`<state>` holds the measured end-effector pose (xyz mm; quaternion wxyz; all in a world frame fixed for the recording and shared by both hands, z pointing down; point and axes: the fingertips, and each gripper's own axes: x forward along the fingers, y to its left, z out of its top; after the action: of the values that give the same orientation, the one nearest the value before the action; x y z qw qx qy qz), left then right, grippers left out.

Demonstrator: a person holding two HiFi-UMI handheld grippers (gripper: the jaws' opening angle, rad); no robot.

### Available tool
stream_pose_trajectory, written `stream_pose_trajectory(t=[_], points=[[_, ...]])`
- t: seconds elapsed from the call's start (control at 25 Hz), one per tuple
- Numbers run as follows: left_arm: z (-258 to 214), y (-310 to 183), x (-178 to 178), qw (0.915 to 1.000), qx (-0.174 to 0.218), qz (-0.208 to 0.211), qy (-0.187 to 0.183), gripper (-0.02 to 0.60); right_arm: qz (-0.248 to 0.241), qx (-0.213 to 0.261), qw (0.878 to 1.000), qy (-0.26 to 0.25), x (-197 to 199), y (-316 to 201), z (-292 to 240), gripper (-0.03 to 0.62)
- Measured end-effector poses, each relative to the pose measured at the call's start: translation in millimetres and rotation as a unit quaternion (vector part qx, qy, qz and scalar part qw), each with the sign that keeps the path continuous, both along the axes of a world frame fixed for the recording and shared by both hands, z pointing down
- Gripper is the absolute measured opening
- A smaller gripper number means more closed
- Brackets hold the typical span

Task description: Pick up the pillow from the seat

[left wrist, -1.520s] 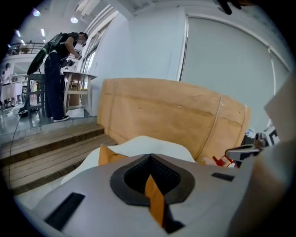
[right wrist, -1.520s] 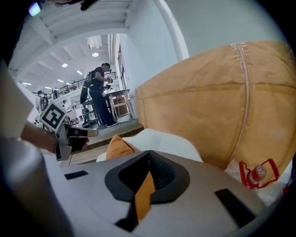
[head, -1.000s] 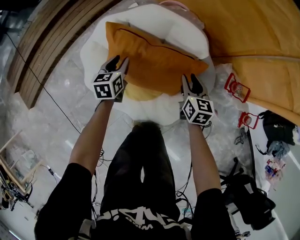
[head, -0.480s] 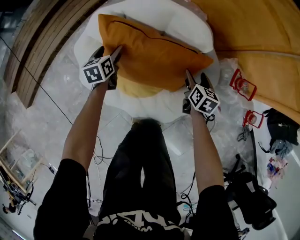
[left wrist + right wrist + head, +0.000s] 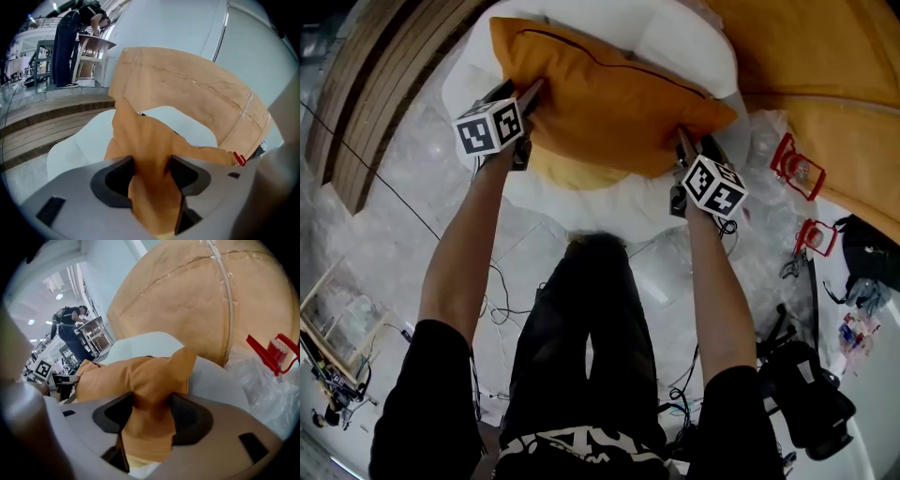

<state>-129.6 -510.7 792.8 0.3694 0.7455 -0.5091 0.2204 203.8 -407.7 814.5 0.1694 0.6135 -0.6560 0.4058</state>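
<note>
- The orange pillow (image 5: 609, 103) lies slantwise across the white seat (image 5: 680, 42). A paler yellow cushion (image 5: 572, 173) peeks out under its near edge.
- The left gripper (image 5: 534, 91) sits at the pillow's left edge. In the left gripper view its jaws have just been closing. They clench a bunched fold of the orange cloth, which fills the gap and touches both pads.
- The right gripper (image 5: 697, 142) sits at the pillow's near right corner. Its jaws have likewise just been closing. In the right gripper view they squeeze the corner, and cloth bulges above and below the pads.
- Both grippers point down and away from the person, whose arms are stretched out. The marker cubes face up.
- From each grip the pillow runs back onto the seat. No view shows whether any part of it is clear of the seat.
- Right of the seat stands a big tan shape (image 5: 825, 75) wrapped in clear film.
- Just below it, a red thing (image 5: 797, 169) like a lantern lies on crumpled plastic, and a second one (image 5: 814, 239) lies nearer.
- A black bag (image 5: 806, 394) lies on the pale floor at lower right.
- Wooden steps (image 5: 375, 94) run along the left.
- Far back in the left gripper view, a bystander (image 5: 70, 47) in dark clothes stands at a table.
</note>
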Motion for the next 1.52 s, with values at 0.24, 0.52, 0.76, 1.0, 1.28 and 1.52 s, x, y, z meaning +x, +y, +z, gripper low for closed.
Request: stream_pose_trajectory(t=[0.24,0.52,0.76,1.0,1.28,1.52], points=[[4,18,4,0.9992,-0.004,0.033,-0.022,0.088,-0.039,-0.005,0.998,0.038,-13,9,0,0.106],[-4,34,4,0.9985,0.010,0.037,-0.039,0.018,-0.052,-0.014,0.998,0.043,-24,19,-3,0.041],[-40,52,5,0.9988,0.026,0.032,-0.027,0.018,-0.049,0.001,0.998,0.038,-20,31,-33,0.043],[-96,58,7,0.9982,0.038,0.033,-0.034,0.018,-0.044,0.028,0.997,0.050,-14,23,-95,0.043],[-197,73,8,0.9972,0.071,0.021,-0.017,0.018,-0.059,0.081,0.993,0.068,-13,17,-213,0.043],[-332,104,6,0.9874,0.149,0.043,-0.033,0.018,-0.076,0.141,0.984,0.077,-15,51,-338,0.043]])
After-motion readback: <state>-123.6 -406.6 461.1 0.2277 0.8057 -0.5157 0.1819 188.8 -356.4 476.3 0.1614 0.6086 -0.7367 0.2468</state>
